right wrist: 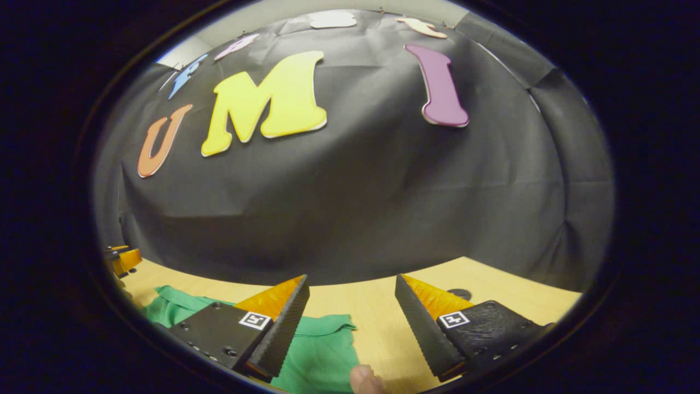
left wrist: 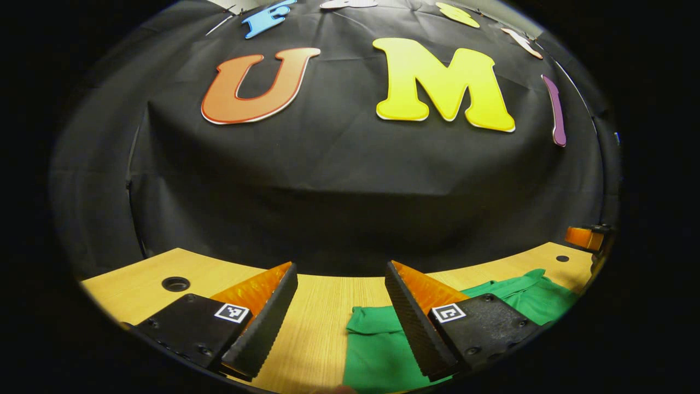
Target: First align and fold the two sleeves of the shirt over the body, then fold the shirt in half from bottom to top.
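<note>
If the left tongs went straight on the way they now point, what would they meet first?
Probably the wooden table just beyond the open left tongs, with the green shirt off to one side; past that the black cloth wall. Depth is unclear.

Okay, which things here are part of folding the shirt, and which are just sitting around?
For the job:
green shirt
left hand-held gripper, open
right hand-held gripper, open

Just there:
wooden table
round holes in the table

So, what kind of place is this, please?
Probably a staged recording booth, not a home. A black cloth wall hangs behind a bare wooden table with round holes in it, and one green shirt lies there between the open left gripper and open right gripper.
</note>
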Available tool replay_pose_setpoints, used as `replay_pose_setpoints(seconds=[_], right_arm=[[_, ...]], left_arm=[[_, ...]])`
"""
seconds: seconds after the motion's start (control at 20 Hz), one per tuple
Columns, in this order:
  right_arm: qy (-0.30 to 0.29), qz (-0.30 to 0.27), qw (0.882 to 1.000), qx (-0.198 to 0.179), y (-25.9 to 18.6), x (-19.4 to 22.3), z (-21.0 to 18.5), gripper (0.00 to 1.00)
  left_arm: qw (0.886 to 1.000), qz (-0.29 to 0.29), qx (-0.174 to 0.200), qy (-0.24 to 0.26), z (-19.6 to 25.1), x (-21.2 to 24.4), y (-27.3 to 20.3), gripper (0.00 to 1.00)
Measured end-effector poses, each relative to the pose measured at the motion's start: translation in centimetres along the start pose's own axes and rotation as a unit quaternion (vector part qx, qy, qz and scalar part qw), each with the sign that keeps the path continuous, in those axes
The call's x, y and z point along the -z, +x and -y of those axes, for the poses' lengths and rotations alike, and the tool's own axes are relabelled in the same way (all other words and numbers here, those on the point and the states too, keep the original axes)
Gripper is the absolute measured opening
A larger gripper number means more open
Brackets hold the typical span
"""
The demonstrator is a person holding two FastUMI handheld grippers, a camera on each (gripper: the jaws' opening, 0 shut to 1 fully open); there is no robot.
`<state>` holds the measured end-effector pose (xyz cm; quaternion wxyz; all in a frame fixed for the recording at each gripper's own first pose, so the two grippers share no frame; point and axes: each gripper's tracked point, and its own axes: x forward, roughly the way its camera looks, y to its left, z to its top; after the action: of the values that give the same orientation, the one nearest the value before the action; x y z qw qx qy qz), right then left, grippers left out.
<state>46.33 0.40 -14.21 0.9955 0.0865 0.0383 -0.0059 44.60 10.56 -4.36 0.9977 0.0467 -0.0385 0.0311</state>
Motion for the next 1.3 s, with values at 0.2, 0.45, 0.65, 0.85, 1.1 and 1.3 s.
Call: replay_pose_setpoints(seconds=[0.2, 0.45, 0.65, 0.85, 1.1, 1.3], right_arm=[[-0.019, 0.002, 1.000, 0.019, -5.0, 0.6, 2.6, 0.95], [-0.060, 0.012, 0.998, 0.012, -11.7, 0.7, 2.5, 0.96], [-0.060, 0.009, 0.998, 0.003, -16.7, 1.2, 2.6, 0.96], [-0.082, 0.018, 0.996, -0.007, -22.3, 2.0, 2.9, 0.95], [-0.094, 0.030, 0.995, -0.015, -29.8, 1.7, 3.3, 0.95], [-0.092, 0.019, 0.995, -0.028, -35.7, 1.3, 3.5, 0.95]], left_arm=[[1.000, -0.020, -0.003, -0.013, -0.1, 1.2, -5.4, 1.00], [1.000, -0.023, 0.005, 0.017, 1.4, 1.7, -12.9, 1.00], [0.999, -0.032, 0.001, 0.001, 2.0, 2.4, -18.2, 1.00], [1.000, -0.023, -0.016, 0.006, 2.5, 2.3, -22.9, 1.00], [1.000, -0.001, -0.018, -0.021, 4.1, 0.9, -29.5, 1.00], [0.999, -0.027, -0.014, -0.043, 5.4, 1.4, -34.2, 1.00]])
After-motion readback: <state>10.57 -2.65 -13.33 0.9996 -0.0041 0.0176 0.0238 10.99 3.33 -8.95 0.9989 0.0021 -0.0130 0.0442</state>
